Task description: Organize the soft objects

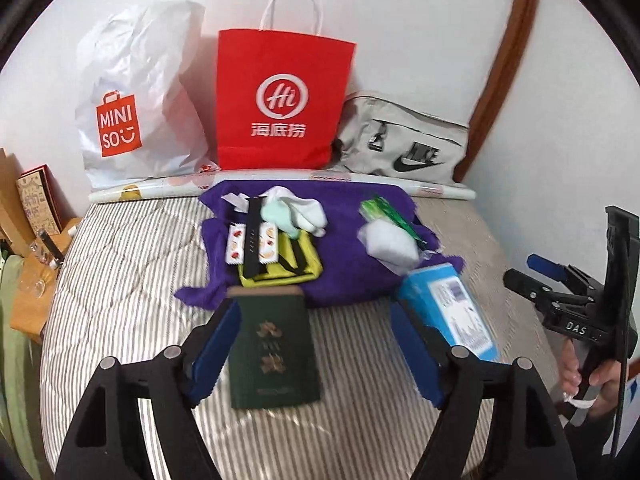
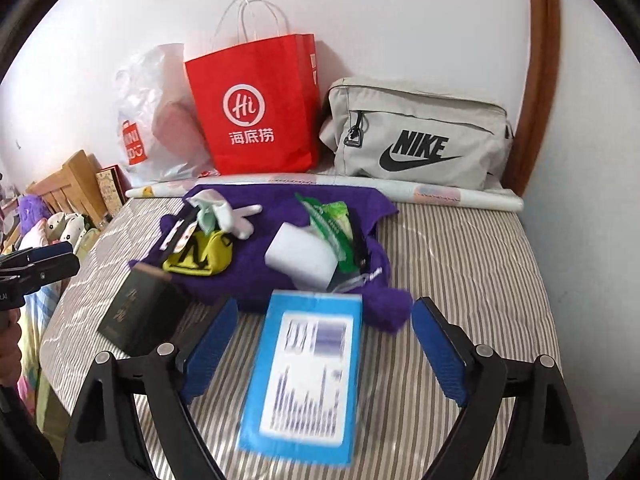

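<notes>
Left wrist view: the left gripper (image 1: 312, 316) hovers with jaws apart over striped bed (image 1: 120, 280), the green box (image 1: 274, 348) between them.

Right wrist view: the right gripper (image 2: 324, 352) is spread around the blue box (image 2: 304, 376), possibly untouched; purple cloth (image 2: 248, 276) lies beyond, mid-bed.

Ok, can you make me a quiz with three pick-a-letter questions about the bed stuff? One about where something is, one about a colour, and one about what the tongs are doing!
1. Where is the Nike bag?
A. right of the red paper bag
B. on the purple cloth
C. on the floor

2. What colour is the small pouch?
A. pink
B. yellow
C. brown

3. The right tongs are:
A. squeezing a sock
B. open around the blue box
C. shut and empty

Answers: 1 A, it leans on the wall beside the red bag. 2 B, yellow with black straps. 3 B, gaps show on both sides of the box.
</notes>
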`<state>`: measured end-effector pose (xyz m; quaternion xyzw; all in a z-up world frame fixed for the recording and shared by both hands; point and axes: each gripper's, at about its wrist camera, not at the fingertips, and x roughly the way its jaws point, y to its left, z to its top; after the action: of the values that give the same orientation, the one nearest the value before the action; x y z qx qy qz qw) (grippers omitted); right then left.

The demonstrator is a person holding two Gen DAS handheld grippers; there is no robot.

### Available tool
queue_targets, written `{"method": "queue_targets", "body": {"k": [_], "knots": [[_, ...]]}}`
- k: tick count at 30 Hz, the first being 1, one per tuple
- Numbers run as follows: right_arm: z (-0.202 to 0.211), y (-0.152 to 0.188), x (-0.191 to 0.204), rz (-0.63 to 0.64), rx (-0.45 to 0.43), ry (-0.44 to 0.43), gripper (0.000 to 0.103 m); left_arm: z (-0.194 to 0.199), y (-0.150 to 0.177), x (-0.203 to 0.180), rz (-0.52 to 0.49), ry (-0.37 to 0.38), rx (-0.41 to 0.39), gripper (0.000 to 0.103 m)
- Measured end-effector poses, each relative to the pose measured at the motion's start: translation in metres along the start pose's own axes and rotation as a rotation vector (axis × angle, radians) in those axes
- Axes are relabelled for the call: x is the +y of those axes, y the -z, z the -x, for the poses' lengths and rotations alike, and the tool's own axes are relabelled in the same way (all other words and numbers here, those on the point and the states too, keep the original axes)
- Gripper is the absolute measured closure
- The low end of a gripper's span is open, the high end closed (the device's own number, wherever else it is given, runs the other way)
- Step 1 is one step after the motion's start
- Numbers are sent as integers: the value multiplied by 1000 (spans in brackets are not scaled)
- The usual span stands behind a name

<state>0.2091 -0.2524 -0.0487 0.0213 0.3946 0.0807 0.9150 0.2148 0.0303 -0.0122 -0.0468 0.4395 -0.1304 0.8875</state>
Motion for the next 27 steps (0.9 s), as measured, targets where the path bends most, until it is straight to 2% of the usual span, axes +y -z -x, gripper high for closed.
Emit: {"method": "queue_targets", "body": {"k": [3, 8, 17, 24, 27], "knots": [[20, 12, 0, -25, -12, -11, 15, 19, 14, -13, -19, -11, -23, 19], [56, 37, 8, -14, -52, 60, 7, 47, 40, -31, -27, -27, -40, 17], [107, 81, 11, -46, -96, 77, 4, 84, 80, -61, -48, -56, -86, 17], [126, 105, 19, -33, -114, 85, 4, 88, 105, -68, 9, -45, -103, 17], [131, 112, 21, -34, -111, 85, 4, 90, 110, -74, -19, -60, -104, 17]]}}
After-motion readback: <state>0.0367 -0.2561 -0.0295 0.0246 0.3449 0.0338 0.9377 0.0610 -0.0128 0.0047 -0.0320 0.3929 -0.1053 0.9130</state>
